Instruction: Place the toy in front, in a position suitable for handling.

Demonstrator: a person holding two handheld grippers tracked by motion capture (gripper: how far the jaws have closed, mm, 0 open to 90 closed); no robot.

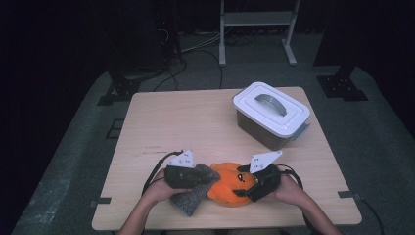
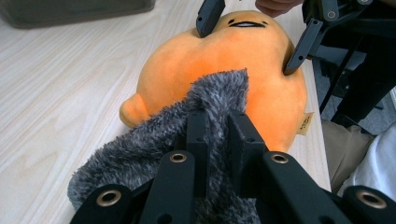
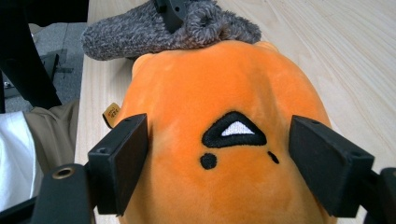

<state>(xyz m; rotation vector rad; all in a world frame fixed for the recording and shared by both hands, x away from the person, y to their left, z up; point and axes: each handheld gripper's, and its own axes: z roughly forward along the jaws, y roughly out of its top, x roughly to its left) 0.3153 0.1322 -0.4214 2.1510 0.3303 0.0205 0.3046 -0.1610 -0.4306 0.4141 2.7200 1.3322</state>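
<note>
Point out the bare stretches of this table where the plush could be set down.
The far left of the table, left of the white-lidded container, is bare, as is the middle strip between container and tools. The near edge is crowded: orange plush, grey fuzzy cloth, left tool and right tool.

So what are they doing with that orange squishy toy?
A person at the table works with a tool in each hand. The left tool is shut on a fuzzy grey cloth and holds it against the orange plush toy. The right tool has its jaws on either side of the toy's face. A lidded white box sits farther back, untouched.
</note>
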